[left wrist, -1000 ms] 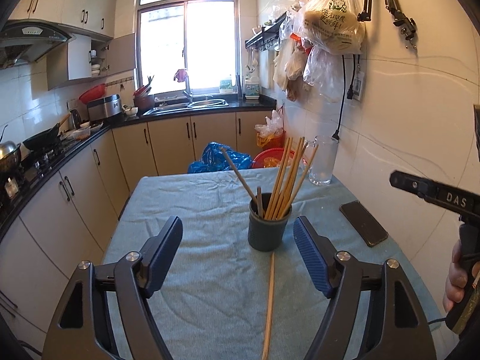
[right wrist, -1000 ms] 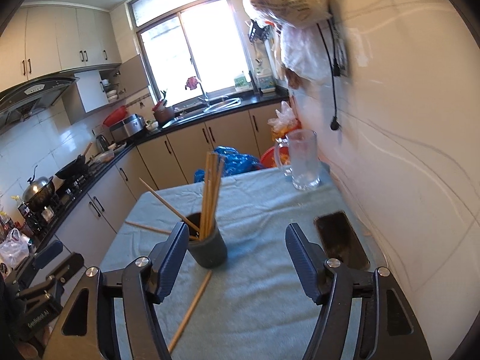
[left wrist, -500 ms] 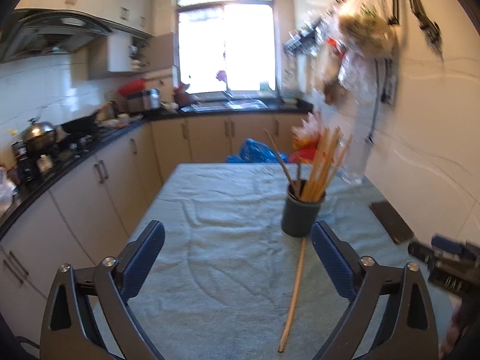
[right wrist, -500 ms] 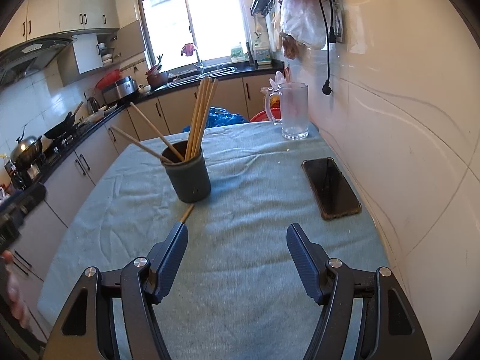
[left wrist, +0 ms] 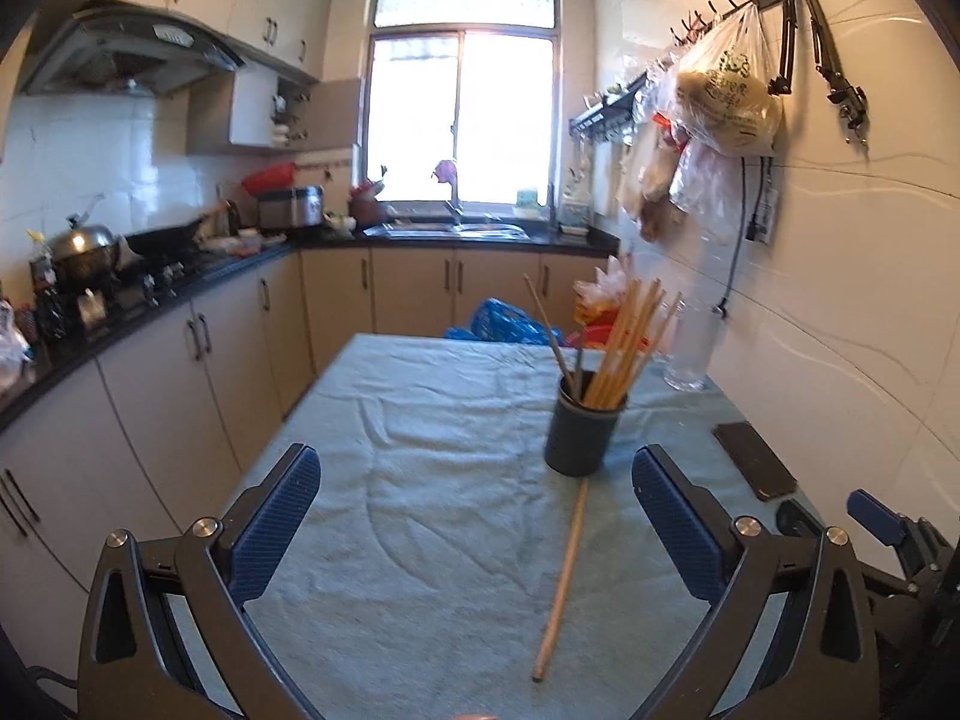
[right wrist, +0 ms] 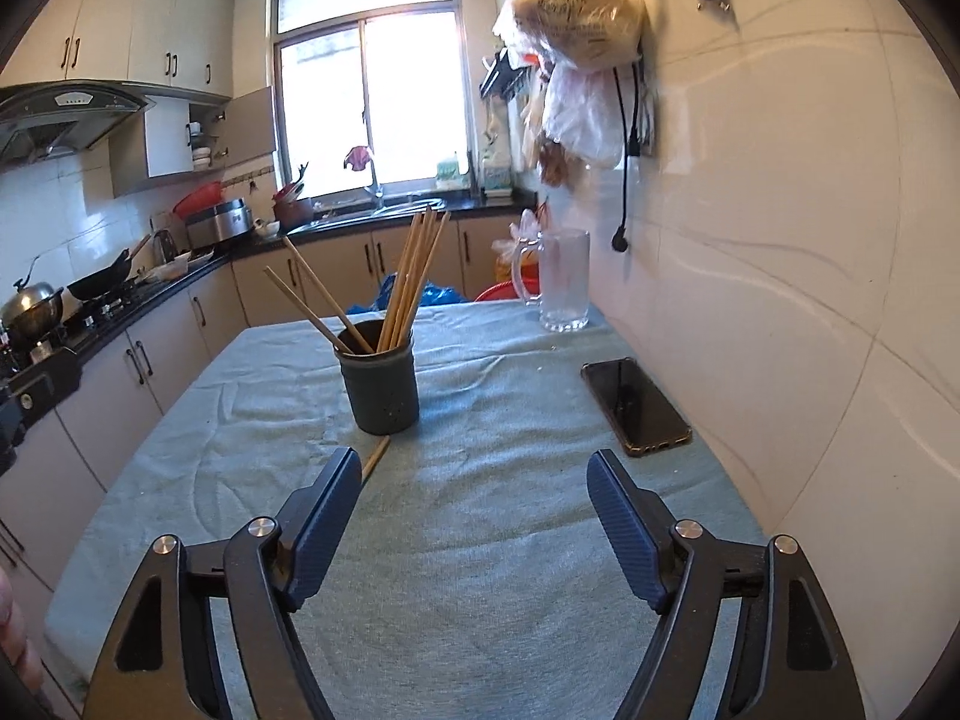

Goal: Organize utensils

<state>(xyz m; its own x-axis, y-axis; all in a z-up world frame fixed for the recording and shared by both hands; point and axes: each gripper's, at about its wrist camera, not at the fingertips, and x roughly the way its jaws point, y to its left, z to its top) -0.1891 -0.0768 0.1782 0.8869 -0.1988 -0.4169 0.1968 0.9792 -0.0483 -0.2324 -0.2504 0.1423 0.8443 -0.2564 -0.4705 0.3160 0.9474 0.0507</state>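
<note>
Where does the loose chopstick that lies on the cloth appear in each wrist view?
Left wrist: the loose chopstick lies right of centre, running from the dark cup toward the camera.
Right wrist: only its far end shows, below the cup, beside the left finger.
Shared landmark: the black phone.

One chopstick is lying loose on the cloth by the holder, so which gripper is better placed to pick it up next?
Probably the left gripper: open, with the loose chopstick lying between its fingers. In the right gripper view only the stick's tip shows, beside its left finger.
</note>
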